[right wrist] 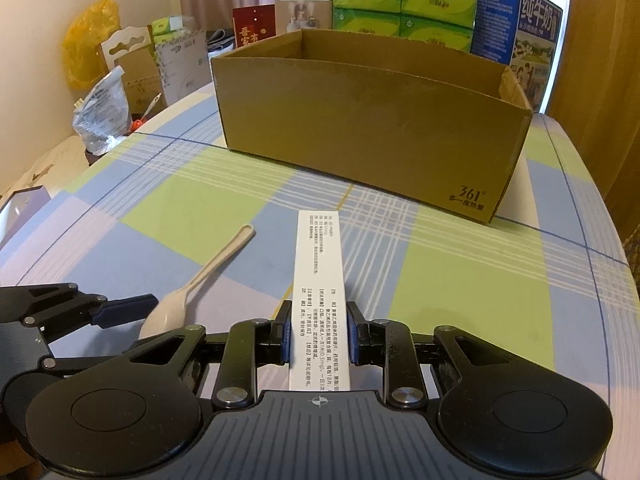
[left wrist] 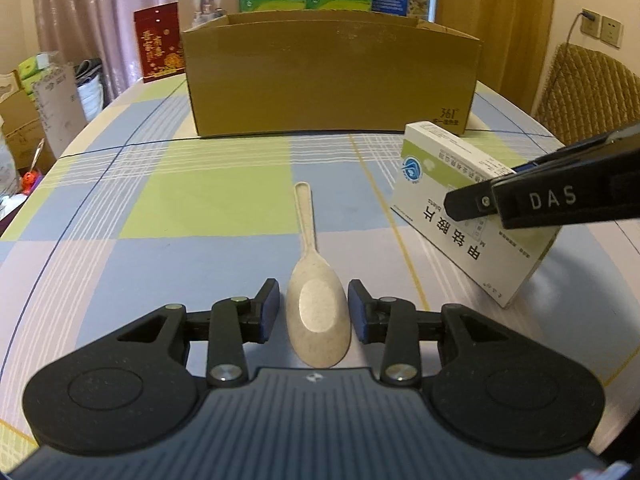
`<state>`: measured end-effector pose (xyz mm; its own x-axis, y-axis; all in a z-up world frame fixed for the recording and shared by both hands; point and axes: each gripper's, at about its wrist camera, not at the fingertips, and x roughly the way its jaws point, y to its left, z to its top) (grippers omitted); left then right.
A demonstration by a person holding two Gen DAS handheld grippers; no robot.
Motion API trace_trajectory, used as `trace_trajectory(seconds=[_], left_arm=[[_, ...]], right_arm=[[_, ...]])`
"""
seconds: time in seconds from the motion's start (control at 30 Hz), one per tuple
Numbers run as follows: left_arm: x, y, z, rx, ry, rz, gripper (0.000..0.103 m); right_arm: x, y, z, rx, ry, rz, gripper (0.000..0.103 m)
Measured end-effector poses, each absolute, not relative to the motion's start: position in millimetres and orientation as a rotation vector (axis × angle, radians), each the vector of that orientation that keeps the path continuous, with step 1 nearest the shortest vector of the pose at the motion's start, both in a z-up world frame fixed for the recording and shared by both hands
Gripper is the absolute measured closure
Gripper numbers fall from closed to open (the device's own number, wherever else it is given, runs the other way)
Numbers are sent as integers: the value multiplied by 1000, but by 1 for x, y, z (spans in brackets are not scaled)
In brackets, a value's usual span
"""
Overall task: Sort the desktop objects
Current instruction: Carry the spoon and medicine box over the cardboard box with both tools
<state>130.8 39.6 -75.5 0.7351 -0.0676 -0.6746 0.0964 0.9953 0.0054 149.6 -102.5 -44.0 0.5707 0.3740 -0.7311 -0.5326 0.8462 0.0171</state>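
Nothing visibly sits in the cardboard box yet (its floor is hidden). In front of it, the right gripper clamps the medicine box, and the left gripper stands released around the spoon.

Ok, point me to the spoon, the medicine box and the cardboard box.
spoon [left wrist: 318,314], left wrist view, on the bowl.
medicine box [right wrist: 318,264], right wrist view, on the narrow printed side.
cardboard box [left wrist: 332,80], left wrist view, on the front wall.

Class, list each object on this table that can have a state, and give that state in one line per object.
spoon: flat on the tablecloth, bowl between the open left gripper fingers, not yet gripped.
medicine box: on edge, clamped by the right gripper.
cardboard box: upright, top open.
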Motion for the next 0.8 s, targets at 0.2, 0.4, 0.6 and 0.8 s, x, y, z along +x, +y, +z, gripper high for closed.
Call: trace_trajectory(seconds=[0.2,0.4,0.6,0.8], left_arm=[[132,36,-75,42,740,-76,75],[131,36,-73,50,741,-74,76],[128,38,-65,44,718,-80,76],[126,37,-53,43,684,-86,76]], right_arm=[[152,-101,-49,-224,812,535,81],[154,-99,-53,-236,827,536,81],[152,-96,-51,-259,816,539,81],[151,-98,-43,-246,775,538,81]])
